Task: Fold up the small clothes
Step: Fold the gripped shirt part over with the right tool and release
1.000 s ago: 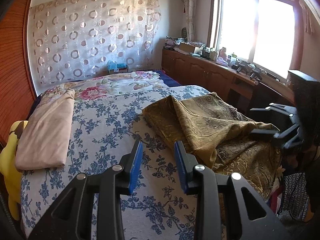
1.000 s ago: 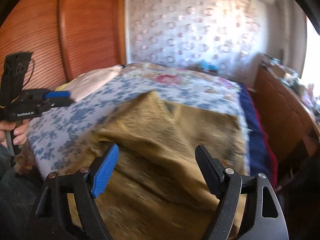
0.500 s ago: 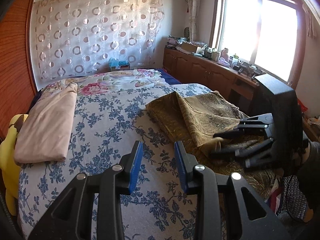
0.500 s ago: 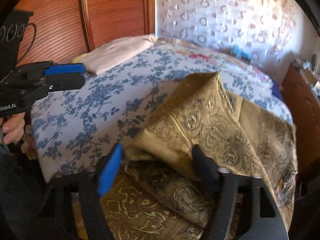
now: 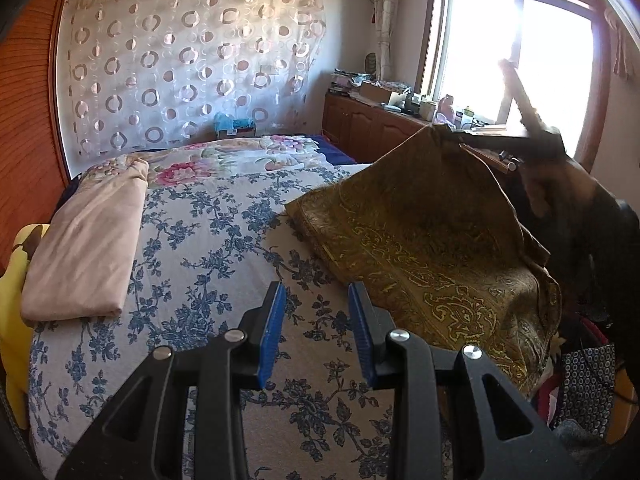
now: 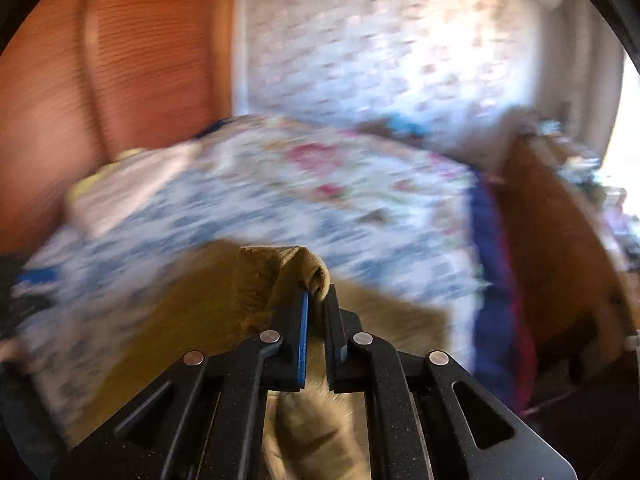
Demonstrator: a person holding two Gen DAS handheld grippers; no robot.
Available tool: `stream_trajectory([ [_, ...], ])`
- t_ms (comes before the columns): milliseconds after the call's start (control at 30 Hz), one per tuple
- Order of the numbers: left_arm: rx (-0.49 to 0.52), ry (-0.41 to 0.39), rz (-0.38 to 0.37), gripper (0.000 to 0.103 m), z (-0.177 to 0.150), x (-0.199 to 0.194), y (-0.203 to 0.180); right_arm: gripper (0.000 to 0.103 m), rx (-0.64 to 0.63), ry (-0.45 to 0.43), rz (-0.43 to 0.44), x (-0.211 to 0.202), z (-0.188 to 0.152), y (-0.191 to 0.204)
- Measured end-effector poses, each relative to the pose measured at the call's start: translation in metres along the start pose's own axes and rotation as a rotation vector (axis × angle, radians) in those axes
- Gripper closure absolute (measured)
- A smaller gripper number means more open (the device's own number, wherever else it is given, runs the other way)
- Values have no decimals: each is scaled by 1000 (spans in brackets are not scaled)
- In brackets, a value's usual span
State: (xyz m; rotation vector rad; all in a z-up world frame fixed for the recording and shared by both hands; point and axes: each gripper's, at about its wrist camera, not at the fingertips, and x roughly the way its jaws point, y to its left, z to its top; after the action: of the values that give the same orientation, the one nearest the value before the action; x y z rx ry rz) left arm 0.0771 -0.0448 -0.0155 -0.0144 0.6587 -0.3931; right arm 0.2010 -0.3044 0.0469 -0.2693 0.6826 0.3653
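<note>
A gold patterned cloth (image 5: 424, 240) lies at the right edge of the bed, one corner lifted high towards the window. My right gripper (image 6: 316, 298) is shut on a bunched edge of that cloth (image 6: 280, 276) and holds it up; this view is blurred by motion. In the left wrist view the right gripper (image 5: 520, 142) shows dark and blurred at the raised corner. My left gripper (image 5: 316, 308) is open and empty above the blue floral bedsheet (image 5: 208, 240), just left of the cloth.
A folded pink cloth (image 5: 92, 240) lies at the bed's left side, next to a yellow soft toy (image 5: 16, 280). A wooden cabinet (image 5: 372, 132) with clutter runs under the window. A wooden headboard (image 6: 120, 60) stands at the left.
My right gripper has closed on the gold cloth's edge and lifted it up towards the window. The left gripper has stayed open over the sheet.
</note>
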Motion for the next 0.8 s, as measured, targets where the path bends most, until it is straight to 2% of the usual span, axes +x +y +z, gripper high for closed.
stream_trajectory([
  [33,2,3,-1,71,0,1,-1,99,17,3,-73,6,4,-11],
  [67,6,5,-3,71,-1,2,-3,93,51,29,-162,17,7,-28],
  [133,16,12,-5,71,-2,5,-6,72,106,62,-234,29,7,-50],
  [167,21,15,-9,71,-3,6,-8,55,141,62,-231,30,5,-59],
  [267,27,23,-15,71,-4,9,-12,53,190,47,-177,21,-5,-66],
  [433,43,31,-23,71,-6,13,-21,52,148,60,-102,-3,-32,-53],
  [667,68,50,-32,71,-7,24,-36,52,130,99,-1,-47,-108,-27],
  [800,85,62,-42,71,-7,29,-46,52,151,128,24,-63,-145,-18],
])
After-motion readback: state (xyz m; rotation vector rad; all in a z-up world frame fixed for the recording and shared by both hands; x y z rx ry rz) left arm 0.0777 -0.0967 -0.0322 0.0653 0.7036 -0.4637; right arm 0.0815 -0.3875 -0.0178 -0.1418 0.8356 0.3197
